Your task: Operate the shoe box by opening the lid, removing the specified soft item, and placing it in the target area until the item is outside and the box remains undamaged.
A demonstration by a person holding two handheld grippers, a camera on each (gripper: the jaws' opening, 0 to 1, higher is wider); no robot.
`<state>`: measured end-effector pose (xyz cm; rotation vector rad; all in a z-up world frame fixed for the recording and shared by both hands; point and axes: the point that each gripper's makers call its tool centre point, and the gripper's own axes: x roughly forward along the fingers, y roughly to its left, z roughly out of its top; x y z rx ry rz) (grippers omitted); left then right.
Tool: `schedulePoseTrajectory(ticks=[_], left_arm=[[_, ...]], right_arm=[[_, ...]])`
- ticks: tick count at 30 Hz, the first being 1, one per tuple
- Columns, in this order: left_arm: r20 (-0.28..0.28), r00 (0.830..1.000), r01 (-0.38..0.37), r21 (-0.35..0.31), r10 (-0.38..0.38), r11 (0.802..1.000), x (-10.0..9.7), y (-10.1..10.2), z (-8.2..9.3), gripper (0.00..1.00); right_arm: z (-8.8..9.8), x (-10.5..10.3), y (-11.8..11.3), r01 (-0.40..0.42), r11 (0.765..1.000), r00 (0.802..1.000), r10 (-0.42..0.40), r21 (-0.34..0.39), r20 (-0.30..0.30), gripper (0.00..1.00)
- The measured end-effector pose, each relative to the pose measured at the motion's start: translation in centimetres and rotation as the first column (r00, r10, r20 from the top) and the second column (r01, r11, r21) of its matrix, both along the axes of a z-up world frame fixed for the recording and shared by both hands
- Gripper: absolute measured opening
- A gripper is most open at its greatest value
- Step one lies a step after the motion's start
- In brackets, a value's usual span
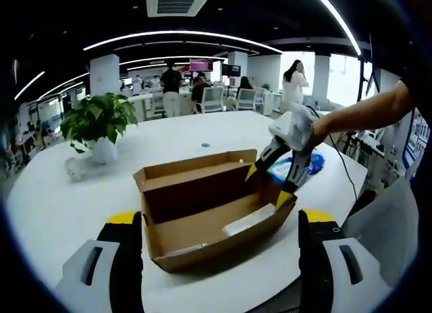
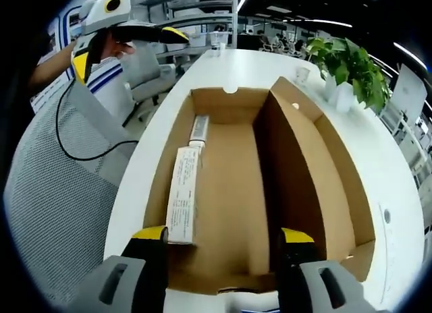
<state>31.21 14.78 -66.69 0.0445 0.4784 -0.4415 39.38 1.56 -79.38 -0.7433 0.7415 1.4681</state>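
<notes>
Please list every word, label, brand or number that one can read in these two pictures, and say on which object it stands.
No text can be read.
The long white carton inside the shoe box bears small print along its side, too blurred to read.
The smaller white tube beyond it: no readable marks.
The blue and white package on the table: print too small.
</notes>
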Motion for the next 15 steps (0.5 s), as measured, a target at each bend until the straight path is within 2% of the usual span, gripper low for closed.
schedulePoseTrajectory(ticks=[7,10,15], left_arm=[[-0.004,1.000,-0.012,0.005,0.012,1.000,-0.5,0.4,-0.2,1.00],[-0.005,1.000,-0.020,0.002,0.020,1.000,-0.6,0.6,-0.2,1.00],[-0.013,1.000,-0.023,0.007,0.023,1.000,-0.8,0.6,-0.5,1.00]], right_arm=[[0.2,0.3,0.0,-0.009,1.000,1.000,0.009,-0.007,0.010,0.60],[0.5,-0.2,0.5,-0.004,1.000,1.000,0.005,0.015,-0.015,0.60],[0.1,-0.8,1.2,-0.019,1.000,1.000,0.020,0.013,-0.024,0.57]])
